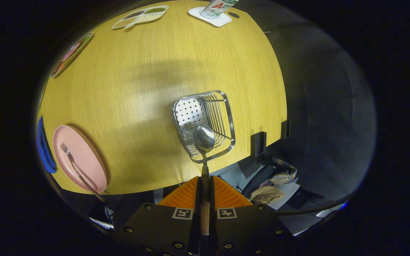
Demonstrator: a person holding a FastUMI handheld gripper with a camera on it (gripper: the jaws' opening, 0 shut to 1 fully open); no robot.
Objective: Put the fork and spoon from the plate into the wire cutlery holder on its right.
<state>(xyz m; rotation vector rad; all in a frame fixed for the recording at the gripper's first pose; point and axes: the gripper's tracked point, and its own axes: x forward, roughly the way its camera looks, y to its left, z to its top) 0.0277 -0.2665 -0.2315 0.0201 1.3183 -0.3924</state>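
Taking the wire cutlery holder [204,122] as the landmark: well to its left, the fork [78,171] lies on the pink plate [84,153] at the worktop [155,71] edge. The spoon [204,142] is clamped by its handle in the hand-held gripper [205,193], long axis running straight ahead, bowl hanging over the holder's near rim, so the coming move looks like a lowering into the holder

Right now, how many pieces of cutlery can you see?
2. The spoon is clamped between the fingers, its bowl over the wire holder. The fork lies on the pink plate.
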